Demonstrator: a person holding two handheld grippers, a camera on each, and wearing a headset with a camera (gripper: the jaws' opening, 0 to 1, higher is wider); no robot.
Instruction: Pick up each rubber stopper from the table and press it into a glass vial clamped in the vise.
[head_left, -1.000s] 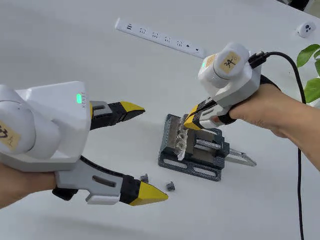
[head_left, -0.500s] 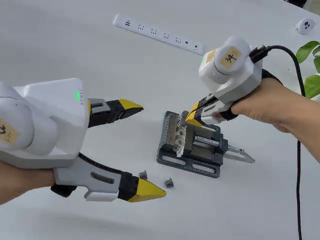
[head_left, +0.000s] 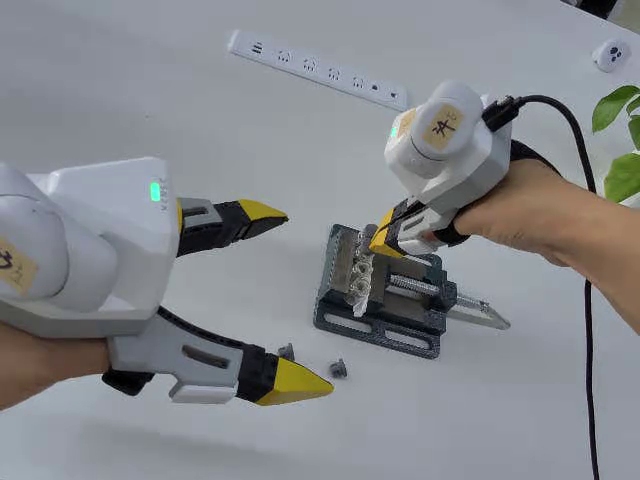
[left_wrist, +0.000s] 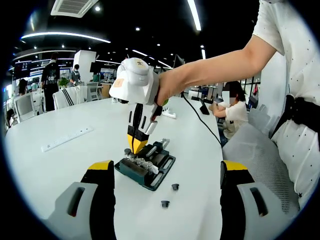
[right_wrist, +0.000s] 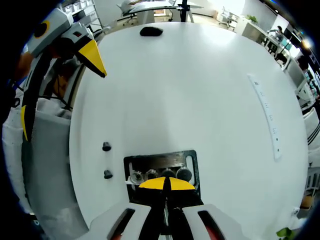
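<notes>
Two rubber stoppers (head_left: 288, 352) lie loose on the table (head_left: 200, 100) at seven o'clock of the vise (head_left: 400, 335), so at least two presses look left; the right gripper (head_left: 383, 243), jaws clenched, points down over the clamped vials (head_left: 360, 278); the left gripper (head_left: 297, 300) hangs released, empty, at eight o'clock.

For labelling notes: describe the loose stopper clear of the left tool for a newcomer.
Find the dark grey metal vise on the white table. Of two dark rubber stoppers before its near edge, pick the rightmost stopper in the head view; the other stopper peeks from behind the left tool's jaw.
</notes>
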